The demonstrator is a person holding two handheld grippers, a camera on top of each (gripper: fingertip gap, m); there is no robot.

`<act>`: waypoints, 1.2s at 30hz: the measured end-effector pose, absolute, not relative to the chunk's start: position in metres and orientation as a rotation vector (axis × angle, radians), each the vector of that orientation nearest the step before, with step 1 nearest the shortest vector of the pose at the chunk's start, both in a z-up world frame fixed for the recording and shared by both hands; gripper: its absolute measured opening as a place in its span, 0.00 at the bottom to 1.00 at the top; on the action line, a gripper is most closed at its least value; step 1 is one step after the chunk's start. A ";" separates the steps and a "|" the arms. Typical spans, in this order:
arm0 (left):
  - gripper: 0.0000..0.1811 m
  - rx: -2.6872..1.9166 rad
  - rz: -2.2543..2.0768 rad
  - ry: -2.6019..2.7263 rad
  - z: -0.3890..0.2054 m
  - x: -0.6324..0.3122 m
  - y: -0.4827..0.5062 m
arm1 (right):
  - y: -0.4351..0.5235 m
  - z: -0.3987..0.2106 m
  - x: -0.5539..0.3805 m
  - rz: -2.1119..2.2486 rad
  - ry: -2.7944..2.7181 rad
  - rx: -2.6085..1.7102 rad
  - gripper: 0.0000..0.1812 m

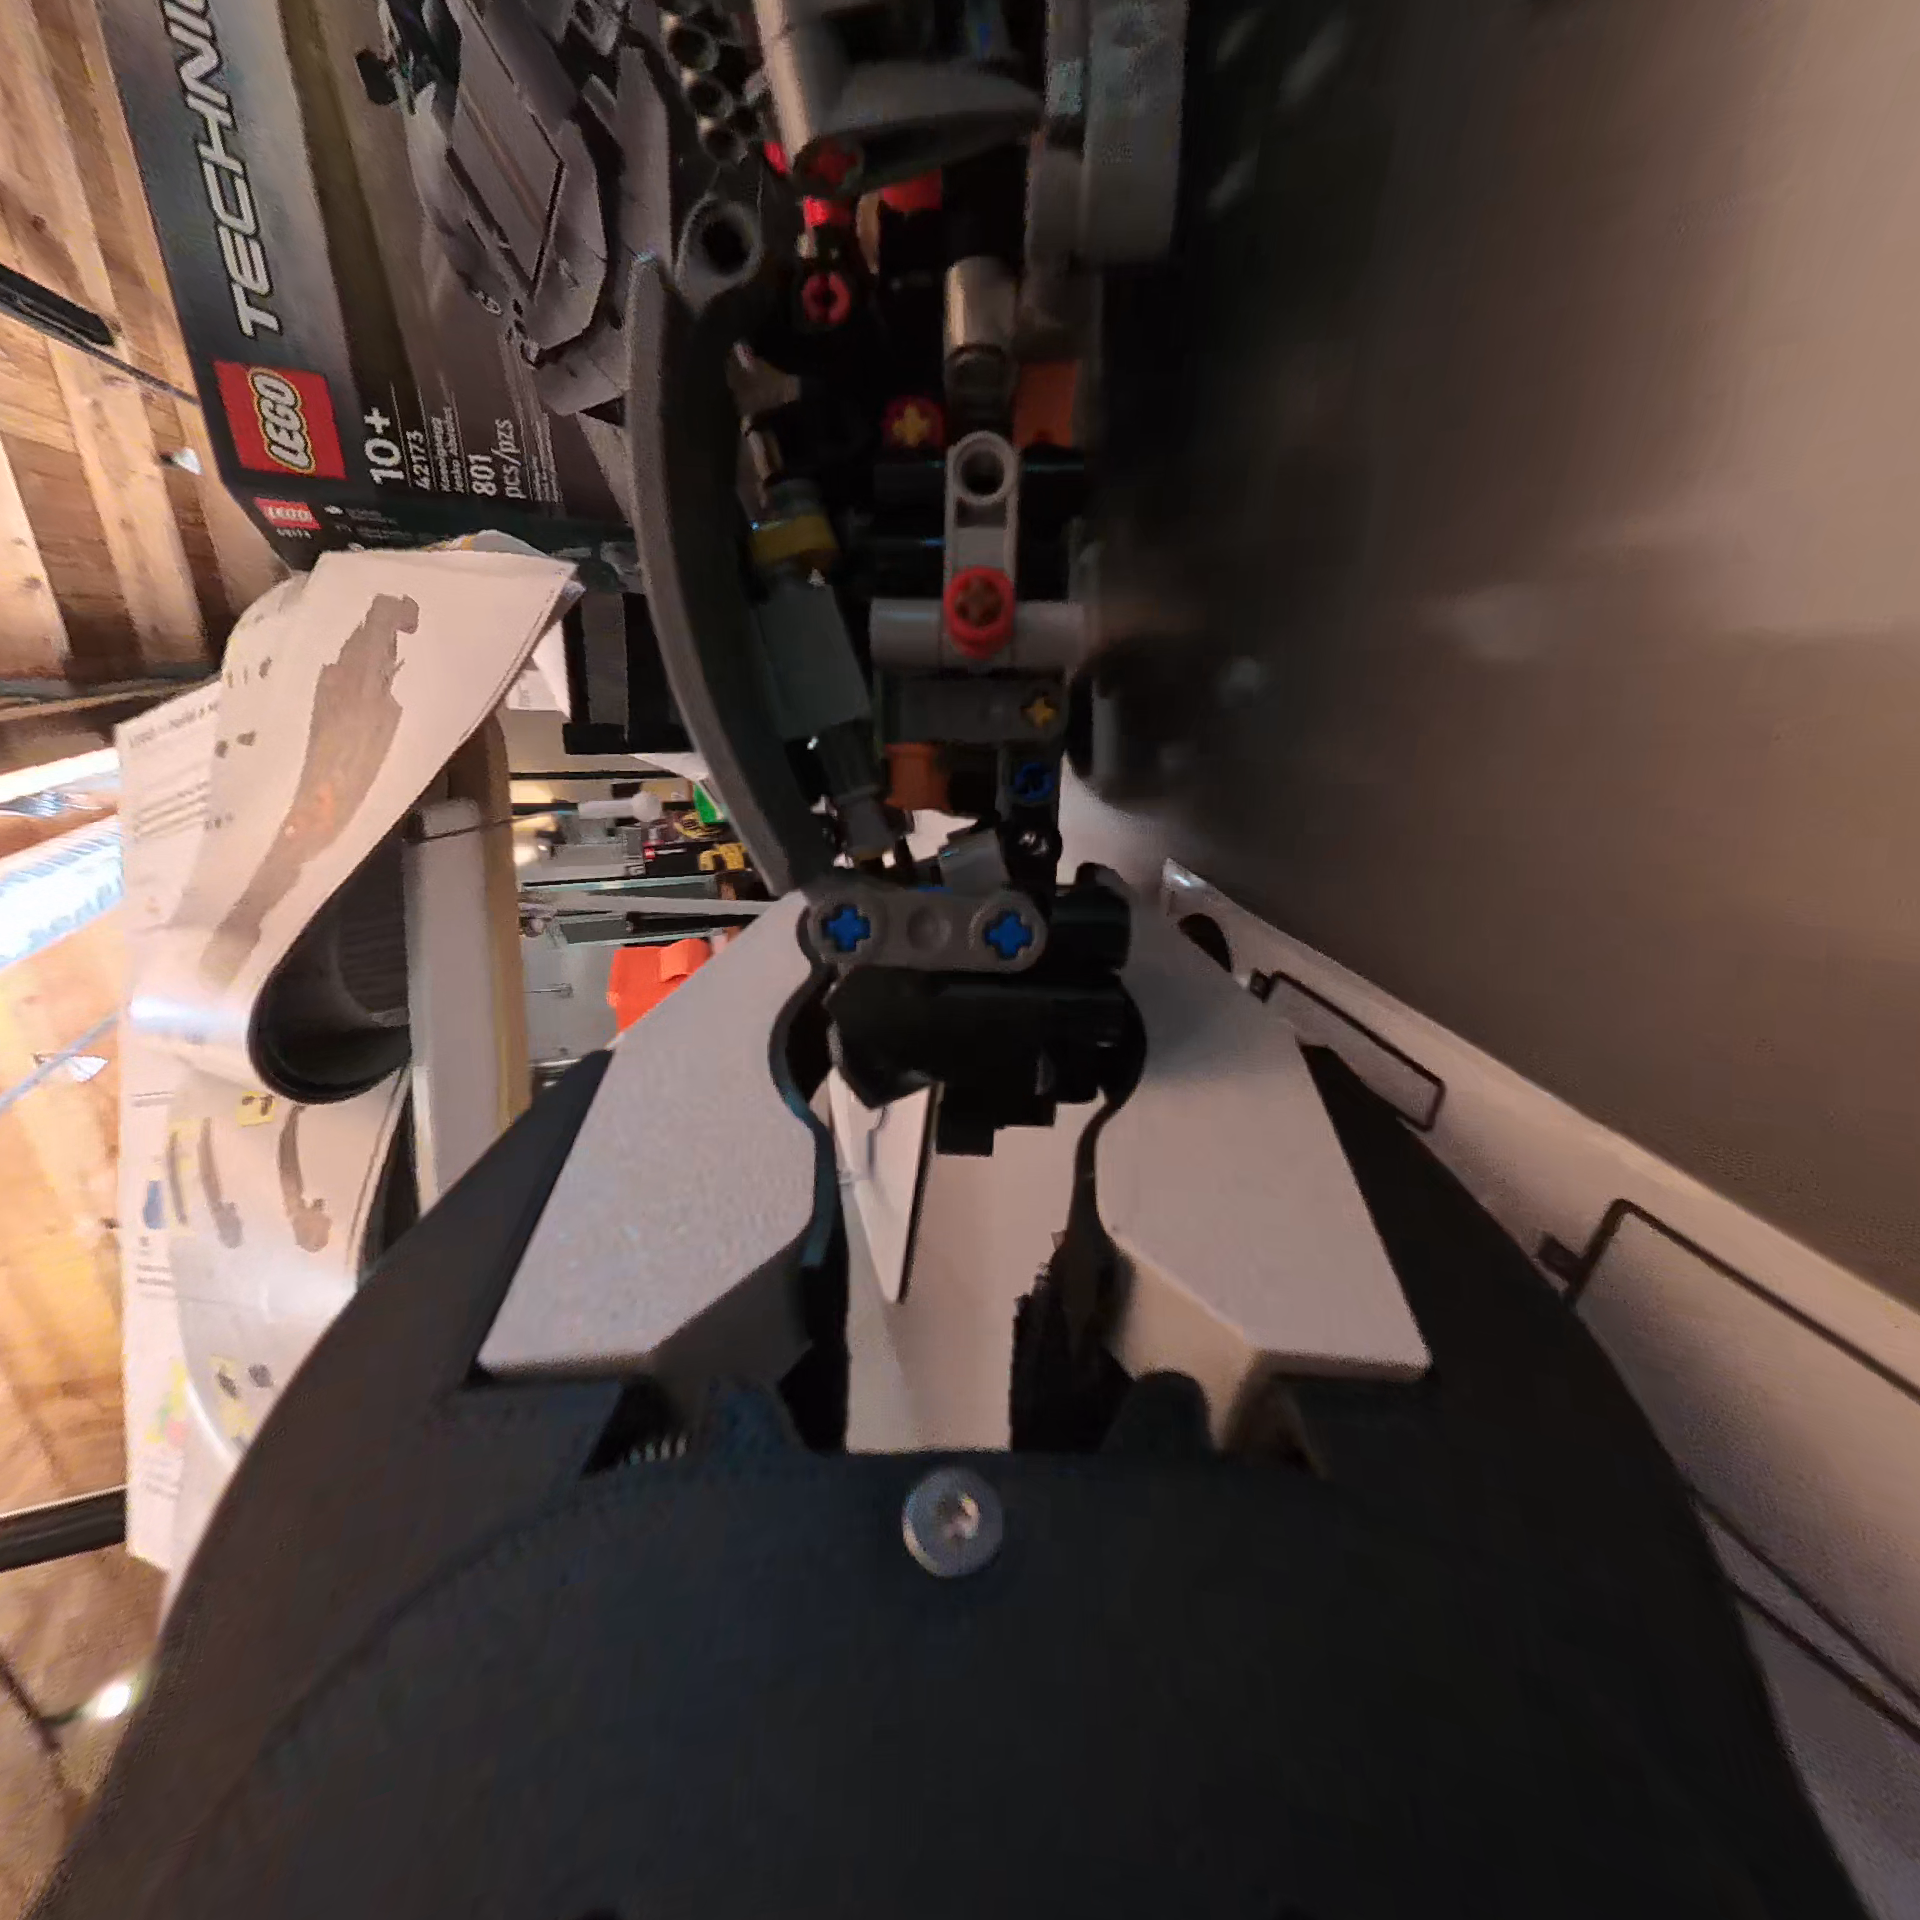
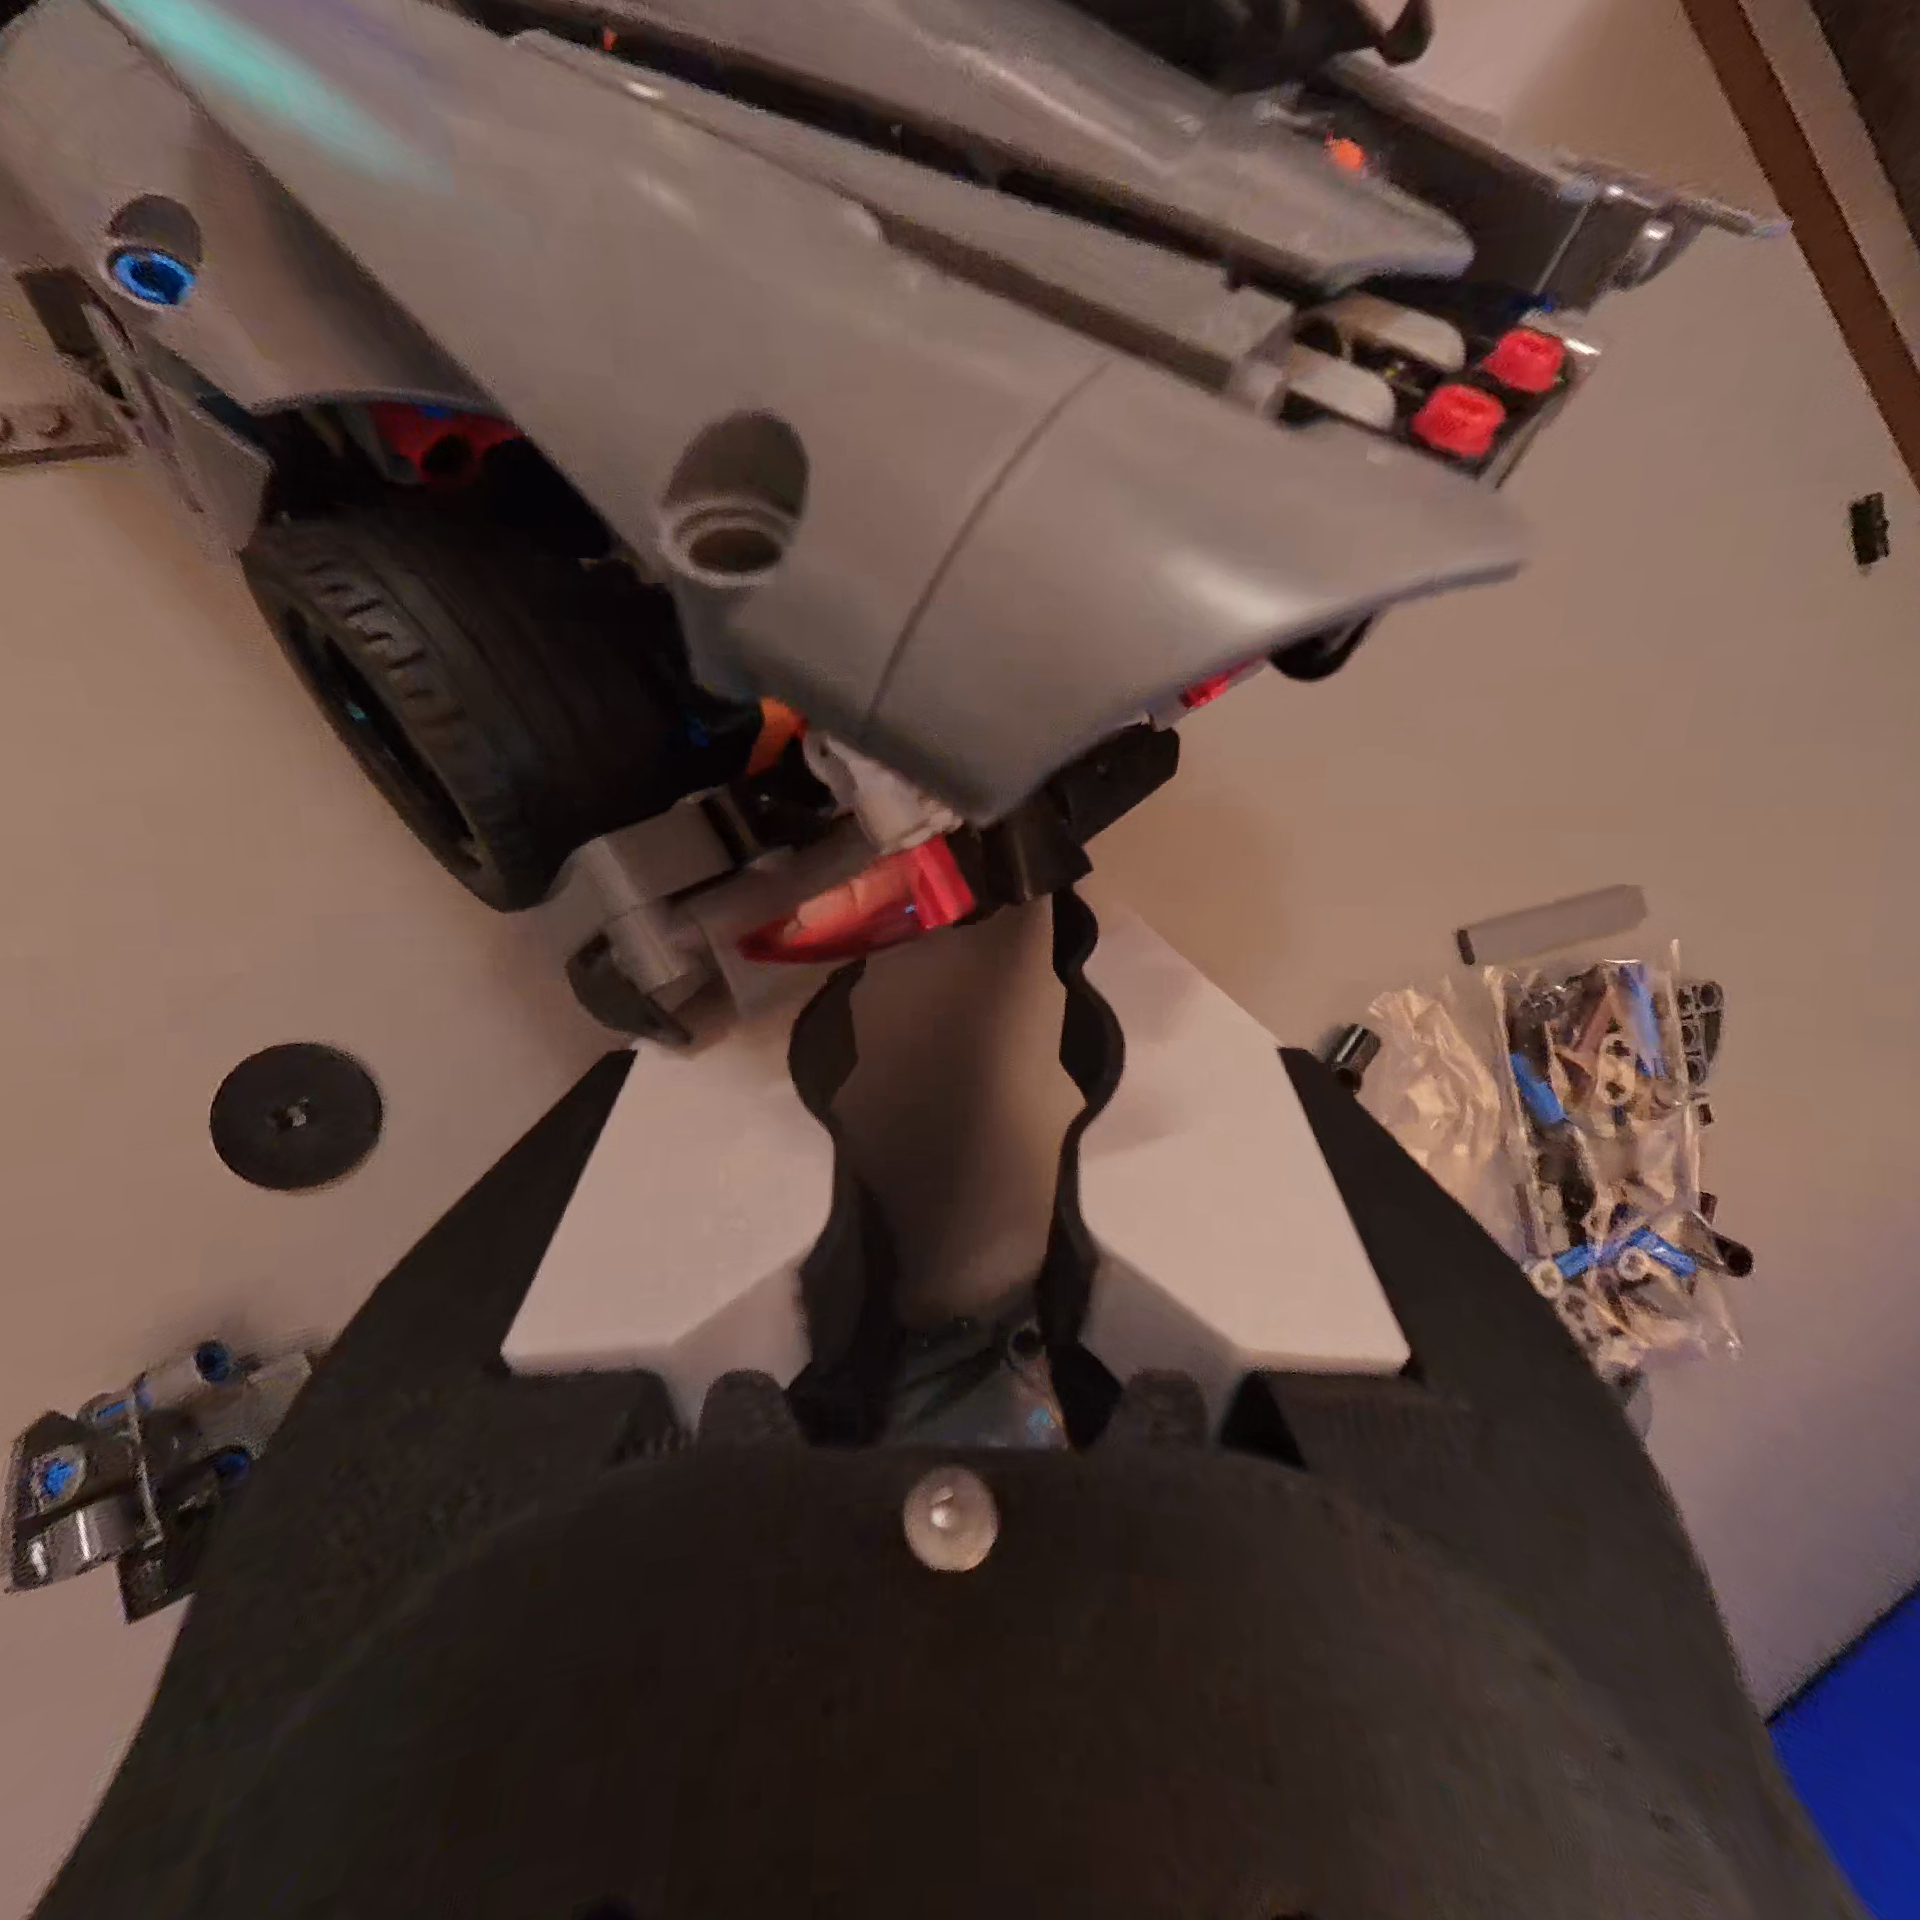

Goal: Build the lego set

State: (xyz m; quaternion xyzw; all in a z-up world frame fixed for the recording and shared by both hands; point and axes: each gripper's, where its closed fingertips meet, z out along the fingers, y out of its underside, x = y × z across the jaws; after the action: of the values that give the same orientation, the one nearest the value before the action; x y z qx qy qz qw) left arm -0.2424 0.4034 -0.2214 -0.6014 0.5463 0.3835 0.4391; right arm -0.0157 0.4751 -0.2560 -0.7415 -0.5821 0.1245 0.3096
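The half-built grey car model point(image 2: 831, 436) is held tipped up off the surface point(image 2: 156, 831), its underside mechanism exposed in the left view. A black block point(image 1: 977, 1039) at its near end is clamped in the left gripper point(image 1: 951, 1049) fingers. The right gripper point(image 2: 961, 997) fingers are apart, empty, just beside the red tail light point(image 2: 862, 914). Best done slowly: the model kept steady, pressure applied squarely. A parts bag point(image 2: 1579, 1143) lies to the right.

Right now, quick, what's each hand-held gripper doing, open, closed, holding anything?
Left hand-held gripper: closed on the black end of the lego car.
Right hand-held gripper: open, holding nothing, tips just short of the car's red tail light.
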 end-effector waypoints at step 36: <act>0.39 -1.837 1.213 1.321 -0.225 -0.328 0.420 | 0.461 -0.235 0.010 0.266 -1.570 -1.847 0.23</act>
State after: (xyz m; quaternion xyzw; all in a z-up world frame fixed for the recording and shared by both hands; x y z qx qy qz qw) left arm -0.3280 0.4204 -0.2252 -0.6863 0.4933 0.4531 0.2833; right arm 0.0103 0.4613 -0.2348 -0.7112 -0.6044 0.1024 0.3442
